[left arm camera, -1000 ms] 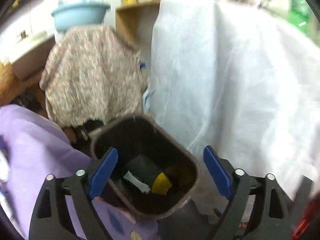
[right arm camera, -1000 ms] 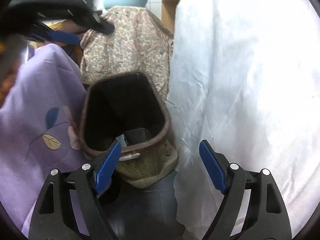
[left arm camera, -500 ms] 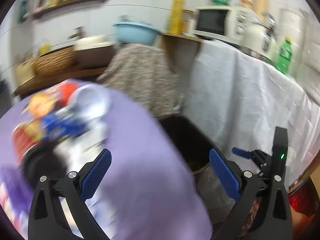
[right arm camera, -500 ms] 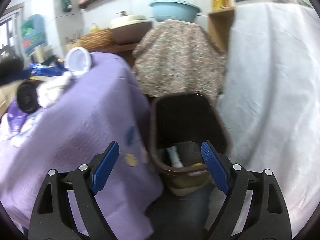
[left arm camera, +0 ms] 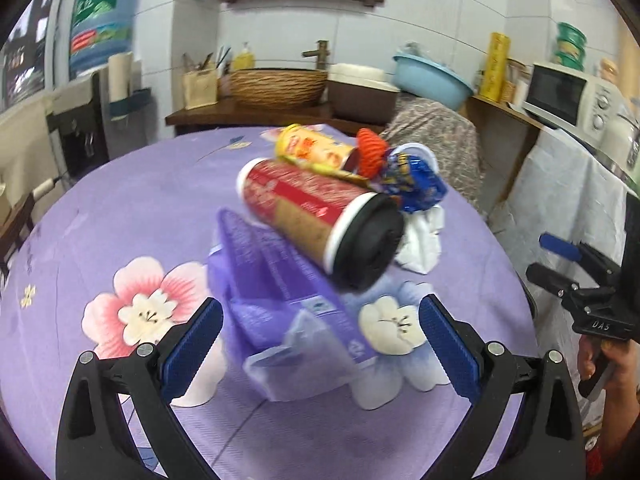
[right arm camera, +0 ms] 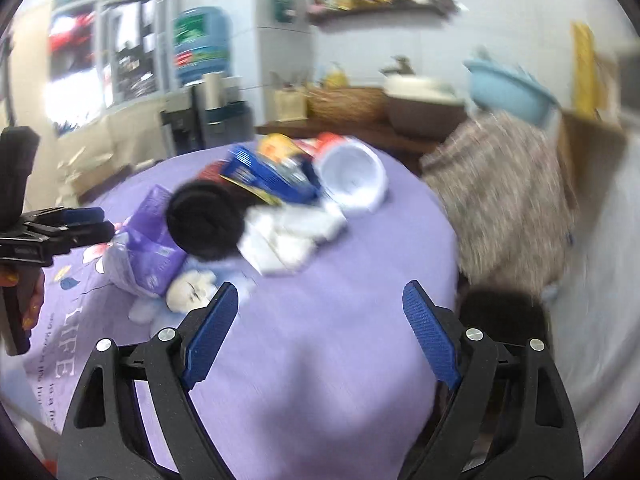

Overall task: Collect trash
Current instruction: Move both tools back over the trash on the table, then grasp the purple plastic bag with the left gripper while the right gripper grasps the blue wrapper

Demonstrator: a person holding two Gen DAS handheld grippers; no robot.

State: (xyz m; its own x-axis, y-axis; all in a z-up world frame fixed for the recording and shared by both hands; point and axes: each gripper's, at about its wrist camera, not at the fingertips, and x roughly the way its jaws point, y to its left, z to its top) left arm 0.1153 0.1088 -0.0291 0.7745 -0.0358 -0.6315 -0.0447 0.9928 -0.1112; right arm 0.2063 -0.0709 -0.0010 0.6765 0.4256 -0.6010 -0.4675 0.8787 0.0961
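Note:
A heap of trash lies on the purple flowered tablecloth (left arm camera: 120, 216). It holds a red tube with a black lid (left arm camera: 320, 220), a yellow can (left arm camera: 316, 148), a blue wrapper (left arm camera: 416, 184), white tissue (left arm camera: 424, 240), a white cup (right arm camera: 352, 176) and a purple packet (left arm camera: 280, 288). My left gripper (left arm camera: 320, 306) is open, with the packet just ahead of its fingers and nothing gripped. My right gripper (right arm camera: 321, 291) is open over bare cloth, short of the tissue (right arm camera: 288, 232). The dark trash bin (right arm camera: 504, 312) stands below the table's right edge.
A floral-covered object (left arm camera: 432, 132) and a white-draped counter (left arm camera: 568, 184) with a microwave (left arm camera: 560, 96) stand to the right. A blue basin (left arm camera: 432, 80), a wicker basket (left arm camera: 280, 88) and a water bottle (left arm camera: 100, 28) line the back. A hand (left arm camera: 608, 360) holds the right gripper's grip.
Both views have swung away from the bin on the floor, up and left onto the tabletop with the trash heap. Both grippers stay open and hold nothing.

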